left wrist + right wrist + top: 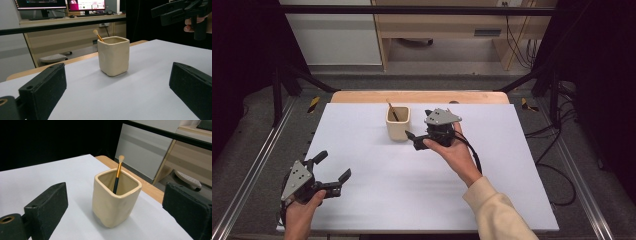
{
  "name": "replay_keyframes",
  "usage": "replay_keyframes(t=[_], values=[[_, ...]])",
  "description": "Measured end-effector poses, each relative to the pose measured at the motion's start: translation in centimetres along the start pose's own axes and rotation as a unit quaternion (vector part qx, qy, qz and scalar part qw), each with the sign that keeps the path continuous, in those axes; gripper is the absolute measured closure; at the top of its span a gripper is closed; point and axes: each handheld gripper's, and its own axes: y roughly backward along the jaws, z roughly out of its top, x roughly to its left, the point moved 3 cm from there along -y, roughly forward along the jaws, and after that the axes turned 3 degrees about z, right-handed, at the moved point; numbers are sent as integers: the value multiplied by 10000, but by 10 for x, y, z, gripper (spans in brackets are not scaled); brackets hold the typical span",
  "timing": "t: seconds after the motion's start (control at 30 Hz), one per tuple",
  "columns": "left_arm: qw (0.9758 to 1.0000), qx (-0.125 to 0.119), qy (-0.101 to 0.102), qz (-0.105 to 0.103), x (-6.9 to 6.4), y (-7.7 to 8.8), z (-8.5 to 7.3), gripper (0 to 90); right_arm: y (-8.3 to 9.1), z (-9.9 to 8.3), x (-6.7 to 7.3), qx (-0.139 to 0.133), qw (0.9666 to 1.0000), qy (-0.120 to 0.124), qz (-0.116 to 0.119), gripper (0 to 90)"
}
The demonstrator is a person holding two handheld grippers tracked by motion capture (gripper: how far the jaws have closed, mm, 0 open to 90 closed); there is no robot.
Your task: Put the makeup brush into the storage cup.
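While both tongs gape empty — right tongs [411,139] beside cream cup [397,123], brush [117,177] inside, left tongs [333,169] apart.

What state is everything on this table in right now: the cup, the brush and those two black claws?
Cup: upright on the white sheet, untouched.
Brush: standing in the cup, bristles up, leaning on the rim.
Left gripper: open, holds nothing, far from the cup.
Right gripper: open, holds nothing, close beside the cup.

no legible text, monitor screens [60,3] too blurred to read
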Motion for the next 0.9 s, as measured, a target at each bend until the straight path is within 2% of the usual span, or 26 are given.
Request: replay_keyframes(t=[0.9], values=[[10000, -61, 48, 28, 2, 2, 0, 4, 33, -12, -13, -17, 9998, -82, -154, 59]])
